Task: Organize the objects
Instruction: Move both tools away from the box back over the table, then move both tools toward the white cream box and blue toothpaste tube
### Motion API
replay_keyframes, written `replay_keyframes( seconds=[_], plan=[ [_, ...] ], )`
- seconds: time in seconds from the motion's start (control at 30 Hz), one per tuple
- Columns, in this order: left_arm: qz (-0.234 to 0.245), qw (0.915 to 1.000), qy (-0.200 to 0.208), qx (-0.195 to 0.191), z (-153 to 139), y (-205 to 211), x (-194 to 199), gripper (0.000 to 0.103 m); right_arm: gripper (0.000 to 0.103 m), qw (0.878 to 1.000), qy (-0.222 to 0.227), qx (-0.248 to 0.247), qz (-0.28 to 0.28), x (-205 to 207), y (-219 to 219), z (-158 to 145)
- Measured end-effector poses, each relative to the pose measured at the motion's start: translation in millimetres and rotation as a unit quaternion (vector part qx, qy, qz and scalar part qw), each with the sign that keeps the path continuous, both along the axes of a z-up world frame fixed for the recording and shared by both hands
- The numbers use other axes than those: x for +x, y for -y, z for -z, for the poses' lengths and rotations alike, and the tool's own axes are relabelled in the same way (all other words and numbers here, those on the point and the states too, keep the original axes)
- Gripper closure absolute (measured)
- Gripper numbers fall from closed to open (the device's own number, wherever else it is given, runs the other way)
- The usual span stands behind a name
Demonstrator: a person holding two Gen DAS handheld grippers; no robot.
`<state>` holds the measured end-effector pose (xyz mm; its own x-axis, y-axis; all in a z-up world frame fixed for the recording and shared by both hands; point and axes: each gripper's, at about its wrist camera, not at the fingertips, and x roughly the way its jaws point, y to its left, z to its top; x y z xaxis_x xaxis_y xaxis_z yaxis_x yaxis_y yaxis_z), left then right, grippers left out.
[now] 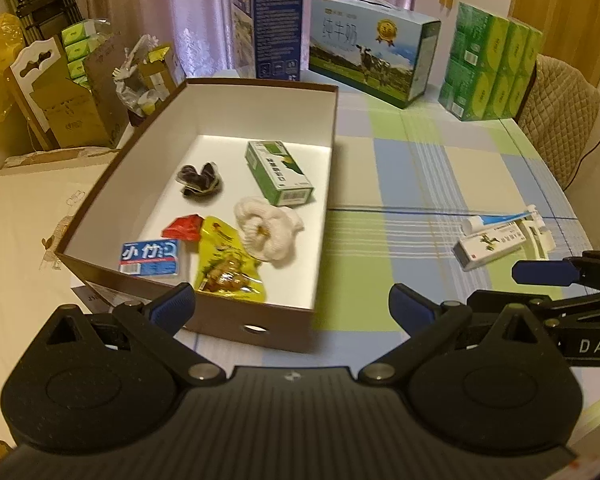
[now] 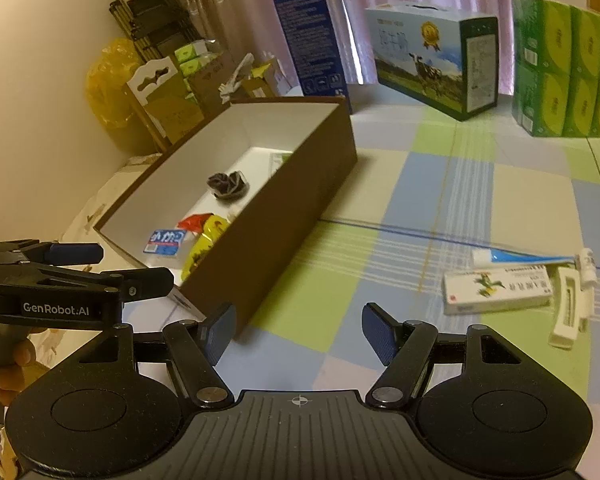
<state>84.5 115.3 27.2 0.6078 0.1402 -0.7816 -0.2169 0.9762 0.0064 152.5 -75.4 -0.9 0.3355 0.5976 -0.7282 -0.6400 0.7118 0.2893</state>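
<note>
A brown box with a white inside (image 1: pixel 236 322) stands on the table and holds a green carton (image 1: pixel 278 172), a black bundle (image 1: pixel 200 178), a white cloth (image 1: pixel 268 232), a yellow snack bag (image 1: pixel 224 260), a red packet (image 1: pixel 182 228) and a blue tissue pack (image 1: pixel 150 258). My left gripper (image 1: pixel 292 304) hovers open and empty over the box's near right corner. To the right, on the checked cloth, lie a white medicine box (image 2: pixel 496 290), a blue-and-white tube (image 2: pixel 528 258) and a small white plastic piece (image 2: pixel 568 312). My right gripper (image 2: pixel 300 332) is open and empty, left of them.
At the table's far edge stand a tall blue carton (image 1: pixel 268 20), a milk case with a cow picture (image 1: pixel 368 48) and a green tissue multipack (image 1: pixel 492 64). Cardboard boxes (image 1: pixel 72 100) and a yellow bag (image 2: pixel 108 84) crowd the left, and a padded chair back (image 1: pixel 556 112) stands at the right.
</note>
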Motion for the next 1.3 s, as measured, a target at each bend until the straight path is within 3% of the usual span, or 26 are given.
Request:
replay_keyframes(
  seconds=[0.7,0.97,1.3],
  plan=[
    [0.035,0.9991,-0.021,-0.008,18,79,23,0.001,0.036,0.999,-0.013,-0.007,0.036,18,76,5],
    [0.091,0.9954,-0.023,-0.016,31,116,46,0.001,0.036,0.995,-0.018,-0.017,0.093,34,116,12],
    [0.178,0.9839,-0.013,-0.012,56,156,86,0.002,0.036,0.982,-0.033,-0.03,0.184,54,170,26]
  ],
)
